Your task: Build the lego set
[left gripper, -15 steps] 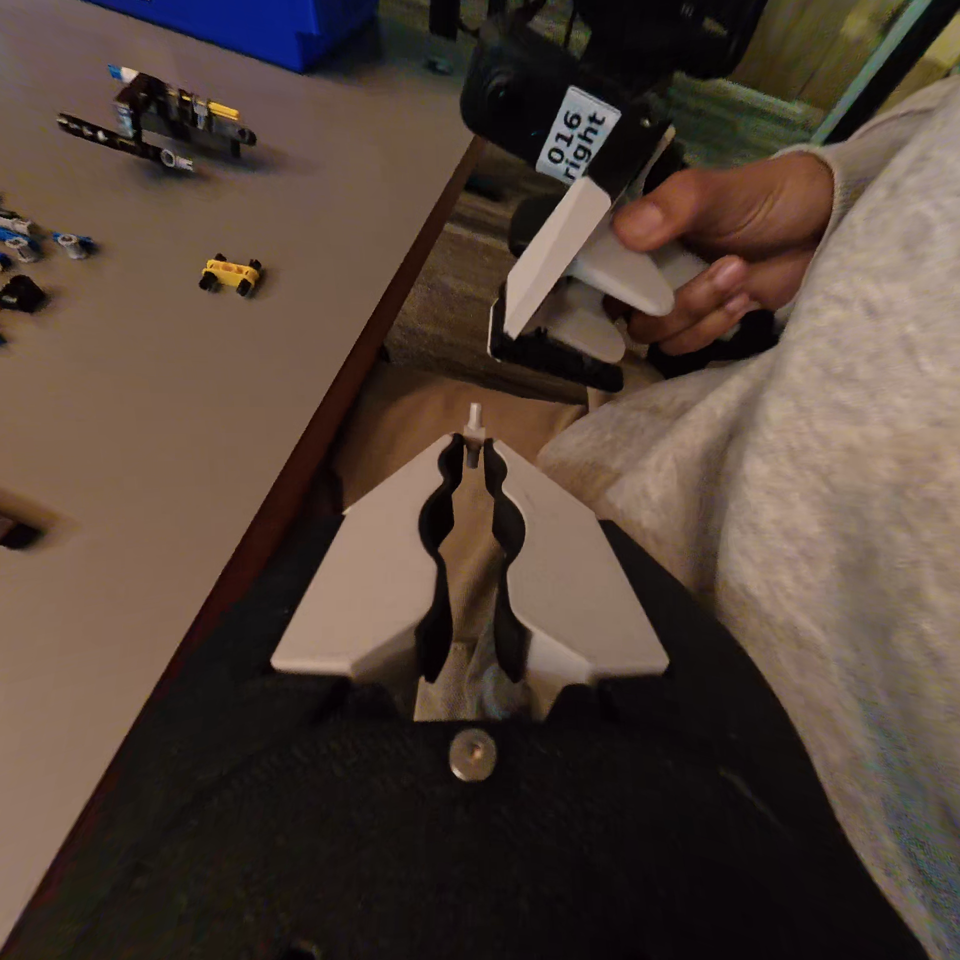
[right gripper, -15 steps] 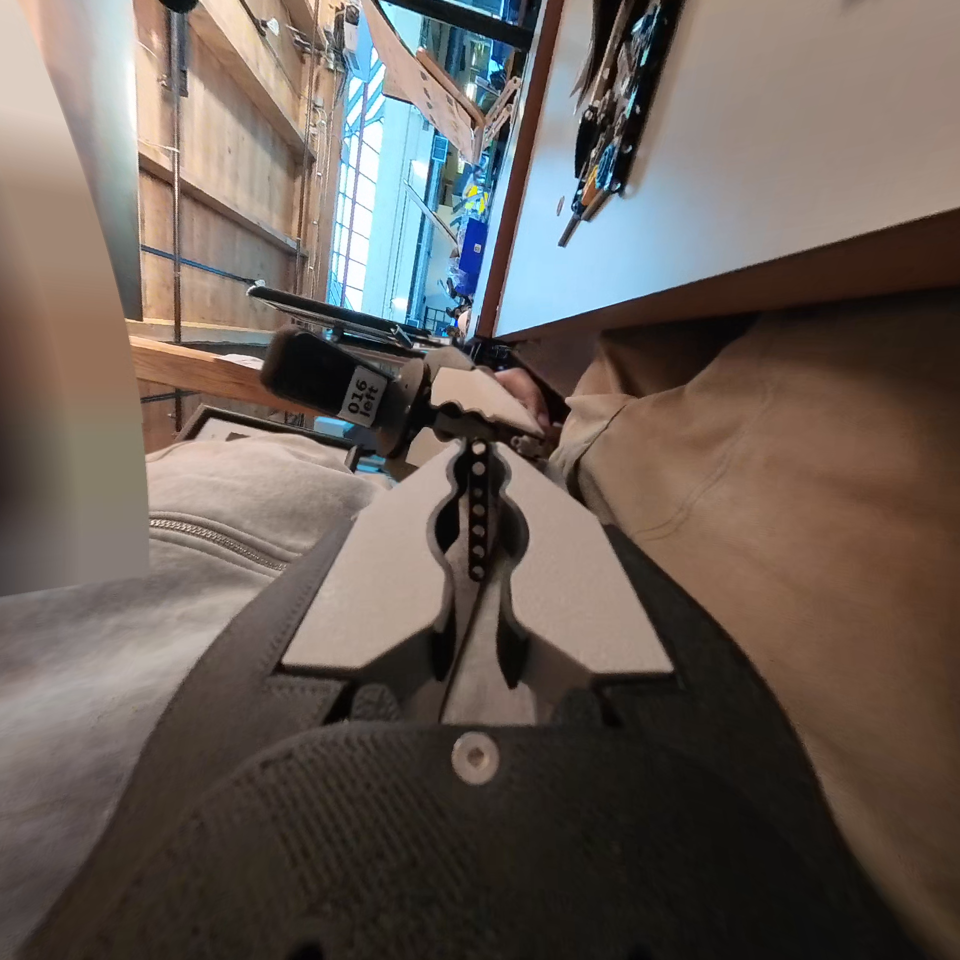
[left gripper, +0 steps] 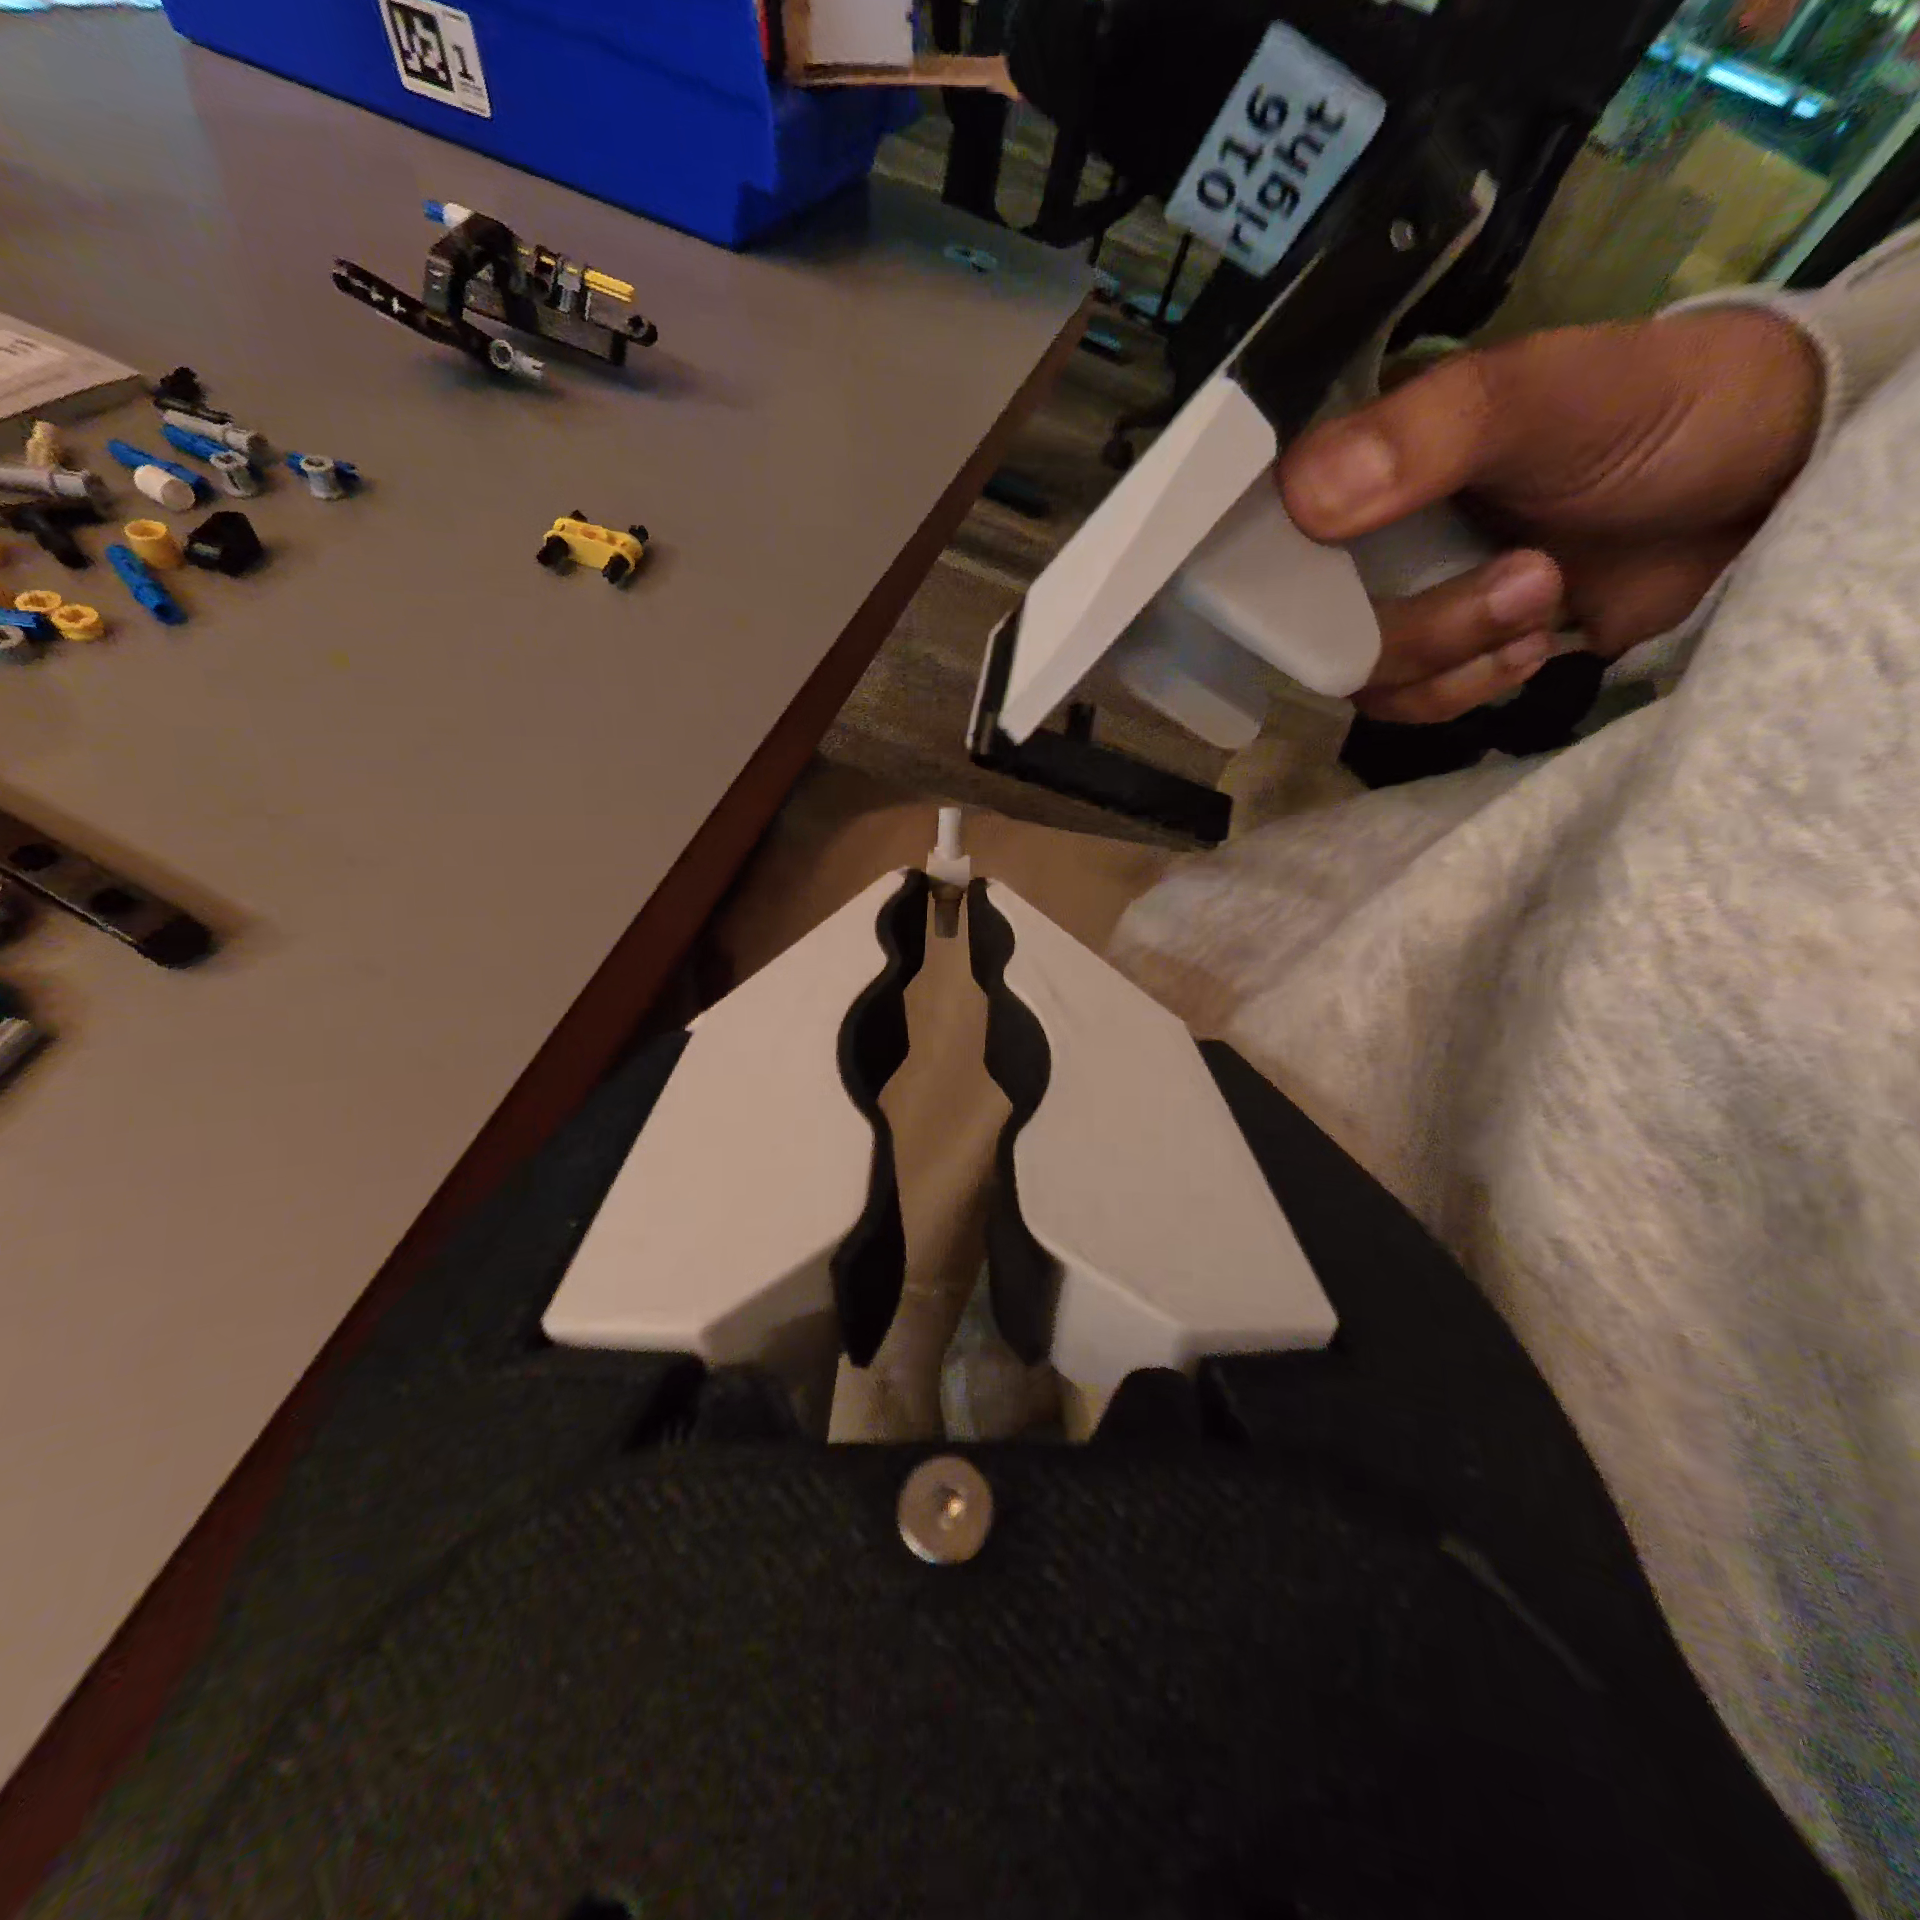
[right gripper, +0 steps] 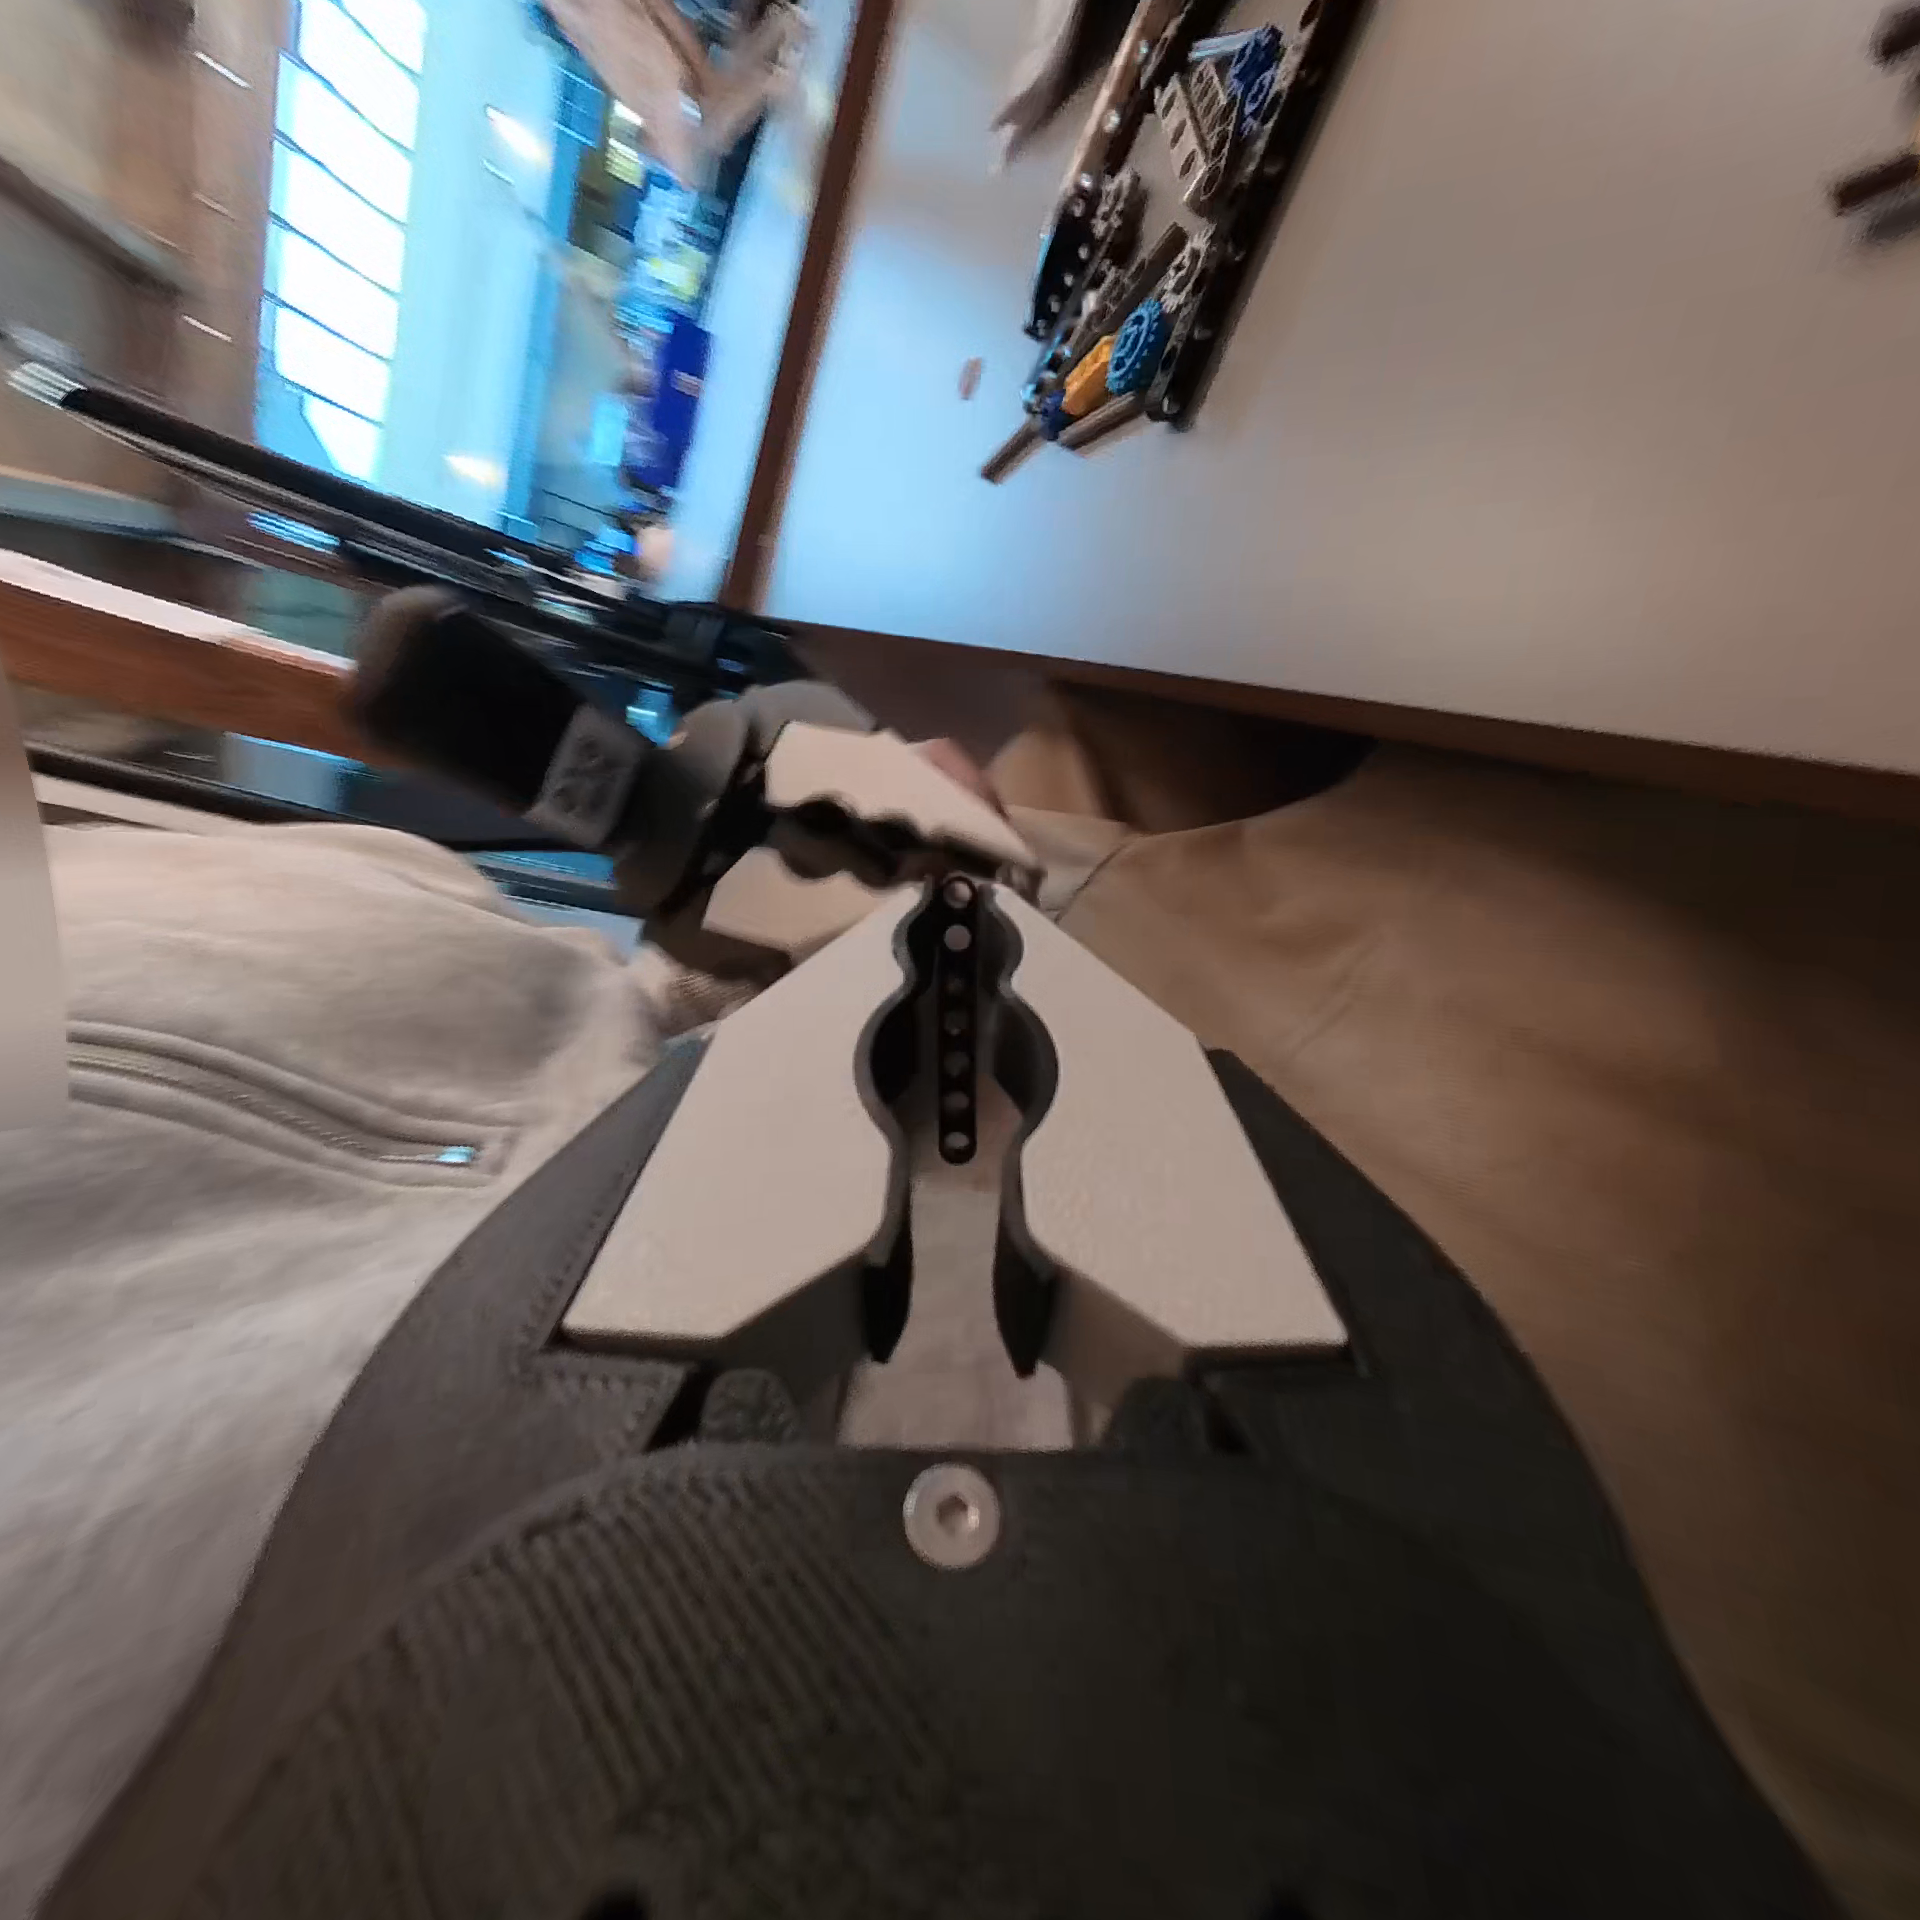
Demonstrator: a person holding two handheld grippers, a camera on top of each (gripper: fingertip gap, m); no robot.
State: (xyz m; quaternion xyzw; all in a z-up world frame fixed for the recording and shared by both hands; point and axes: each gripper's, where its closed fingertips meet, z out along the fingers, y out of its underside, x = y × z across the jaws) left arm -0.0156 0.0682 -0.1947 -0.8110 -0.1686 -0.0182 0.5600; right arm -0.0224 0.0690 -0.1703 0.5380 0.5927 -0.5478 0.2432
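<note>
L gripper point(left gripper: 948, 883) is pinched on a small white pin point(left gripper: 948, 847) at its very tips; the pin sticks out fwd, held off the bench point(left gripper: 436, 831) edge, over the person's lap. R gripper point(right gripper: 956, 904) is pressed together on a black beam w/ holes point(right gripper: 956, 1023), which runs lengthwise between its fingers, top hole at the tips. In left wrist view the beam point(left gripper: 1101, 774) lies across just above the pin, near but apart; a hand point(left gripper: 1558, 499) grips the R tool. On the bench: partly built black assy w/ yellow bit point(left gripper: 499, 296), yellow connector w/ black pins point(left gripper: 592, 545), loose blue/grey/yellow parts point(left gripper: 156, 499), blue bin point(left gripper: 623, 94) at back. Right wrist view, blurred, shows a geared frame assy point(right gripper: 1153, 239) on the bench.
</note>
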